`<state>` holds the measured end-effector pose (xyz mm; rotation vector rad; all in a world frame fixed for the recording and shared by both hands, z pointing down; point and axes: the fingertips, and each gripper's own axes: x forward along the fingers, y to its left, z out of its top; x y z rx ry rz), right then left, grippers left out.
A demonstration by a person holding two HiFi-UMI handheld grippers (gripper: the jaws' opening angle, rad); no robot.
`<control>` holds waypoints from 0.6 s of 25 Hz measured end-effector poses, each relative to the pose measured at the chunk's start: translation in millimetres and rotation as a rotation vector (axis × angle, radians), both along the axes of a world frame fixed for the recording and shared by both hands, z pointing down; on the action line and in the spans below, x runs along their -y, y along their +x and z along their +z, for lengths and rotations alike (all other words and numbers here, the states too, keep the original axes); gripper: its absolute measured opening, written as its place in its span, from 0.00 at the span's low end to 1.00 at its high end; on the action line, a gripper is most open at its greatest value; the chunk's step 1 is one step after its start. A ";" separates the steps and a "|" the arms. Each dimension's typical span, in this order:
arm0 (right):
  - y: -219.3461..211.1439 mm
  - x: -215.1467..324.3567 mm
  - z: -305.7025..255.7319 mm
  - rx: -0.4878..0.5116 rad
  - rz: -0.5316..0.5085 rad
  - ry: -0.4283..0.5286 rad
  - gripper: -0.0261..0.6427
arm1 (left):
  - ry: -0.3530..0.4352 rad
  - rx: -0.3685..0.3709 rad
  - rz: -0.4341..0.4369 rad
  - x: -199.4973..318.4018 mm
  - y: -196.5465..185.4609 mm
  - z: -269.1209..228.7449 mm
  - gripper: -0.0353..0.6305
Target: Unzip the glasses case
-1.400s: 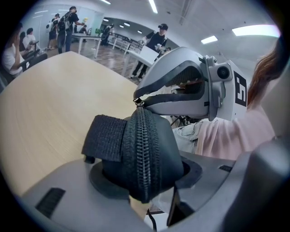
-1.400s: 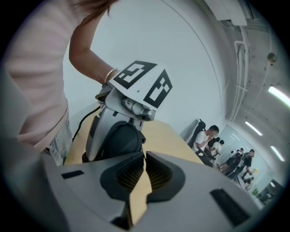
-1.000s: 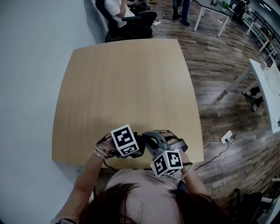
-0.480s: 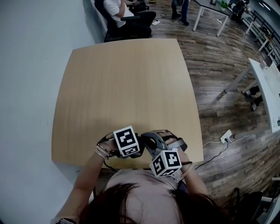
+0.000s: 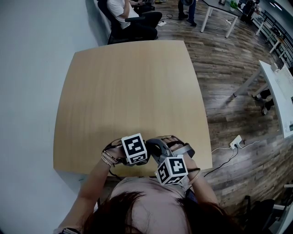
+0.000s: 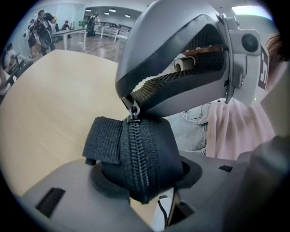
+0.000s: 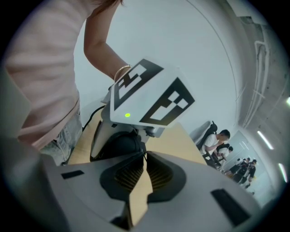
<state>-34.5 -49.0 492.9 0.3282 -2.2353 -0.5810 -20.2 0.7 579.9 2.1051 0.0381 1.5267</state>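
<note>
Little has changed since a moment ago - the left claw's marker cube has only edged a touch closer to the right claw's cube, and both stay huddled at the near edge of the pale wooden surface, right in front of the person's body. The left claw has its jaws spread fairly wide around the black glasses case, the pads pressing on it from both sides so that one rounded end sticks up between them. The zip runs up over that end, its teeth meshed along the stretch I can see, with a fabric tab just beside it. At the top of that stretch sits the metal zip pull - the right claw has its jaws drawn tight together, the tips pinching that pull. From overhead the case is mostly hidden under the two claws. Beyond the far edge of the surface a person sits in a chair on the dark plank floor.
</note>
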 end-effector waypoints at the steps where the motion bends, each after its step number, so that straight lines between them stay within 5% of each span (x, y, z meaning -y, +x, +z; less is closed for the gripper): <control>1: -0.2 -0.5 0.6 -0.002 0.000 -0.002 0.07 | -0.001 0.001 0.001 -0.4 0.0 0.6 0.39; 15: 0.4 -0.6 1.5 0.032 0.034 -0.046 0.09 | 0.042 0.009 -0.009 2.3 -4.5 2.2 0.39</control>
